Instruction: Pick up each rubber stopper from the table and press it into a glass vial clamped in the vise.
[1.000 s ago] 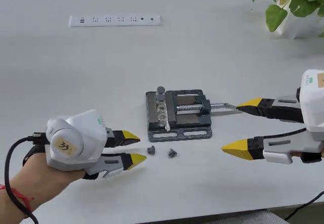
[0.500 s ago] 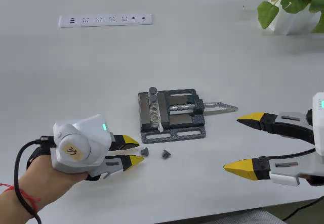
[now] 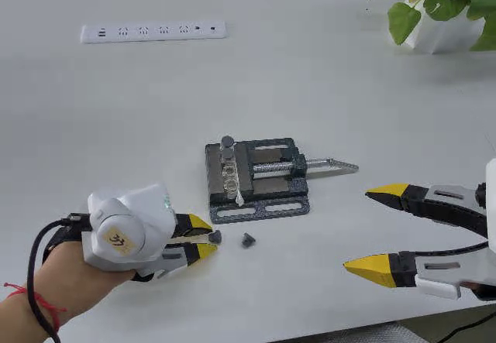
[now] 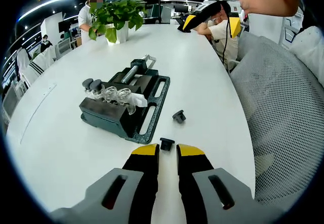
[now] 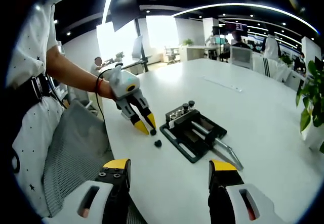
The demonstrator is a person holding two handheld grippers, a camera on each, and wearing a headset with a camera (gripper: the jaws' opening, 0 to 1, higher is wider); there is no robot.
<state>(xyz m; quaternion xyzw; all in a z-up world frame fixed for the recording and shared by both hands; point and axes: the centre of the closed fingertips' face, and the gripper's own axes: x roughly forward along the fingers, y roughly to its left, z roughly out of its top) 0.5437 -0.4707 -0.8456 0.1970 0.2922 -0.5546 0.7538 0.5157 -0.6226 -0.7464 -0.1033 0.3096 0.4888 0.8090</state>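
The dark vise (image 3: 260,182) clamps a row of glass vials (image 3: 229,174); two at the far end carry dark stoppers (image 3: 227,142). One loose rubber stopper (image 3: 215,237) lies on the table right at my left gripper's (image 3: 204,236) yellow tips, in the narrow gap between them. In the left gripper view this stopper (image 4: 166,143) sits just ahead of the slightly open jaws, with the vise (image 4: 126,102) beyond it. A second stopper (image 3: 248,240) (image 4: 178,116) rests a little to the right. My right gripper (image 3: 368,229) hovers wide open and holds nothing, to the right of the vise (image 5: 195,130).
A white power strip (image 3: 153,31) lies at the far left of the white table (image 3: 349,95). A potted plant (image 3: 434,2) stands at the far right corner. The vise's screw handle (image 3: 332,165) sticks out to the right. A mesh chair (image 4: 283,107) stands beside the table.
My left gripper has crept forward until the nearer stopper lies between its tips, and its jaws have narrowed a little. My right gripper has drawn back from the vise handle, lower and to the right.
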